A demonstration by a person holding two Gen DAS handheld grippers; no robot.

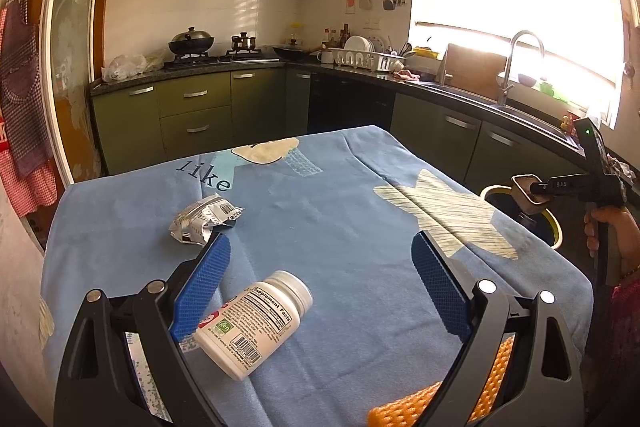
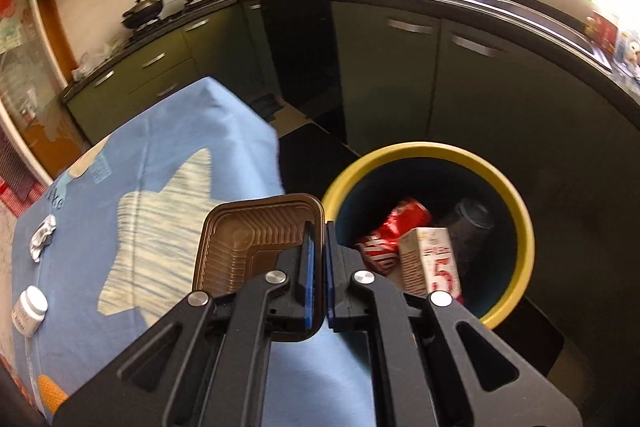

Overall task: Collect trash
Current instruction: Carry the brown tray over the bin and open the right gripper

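Kitchen table [image 1: 320,211] | 1 bottle [image 1: 256,323], 1 wrapper [image 1: 204,223] | left hand-held gripper [image 1: 320,267] wide, empty | right hand-held gripper [image 2: 319,231] clamps 1 tray [image 2: 248,239]

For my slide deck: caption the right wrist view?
Right gripper carries brown tray toward yellow-rimmed bin beside the table.

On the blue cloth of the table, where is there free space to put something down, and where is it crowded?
Free: the middle and far part of the tablecloth, between the crumpled foil wrapper and the pale star print. Crowded: the near side, where the white supplement bottle lies between the open left gripper's fingers and an orange object lies near the edge.
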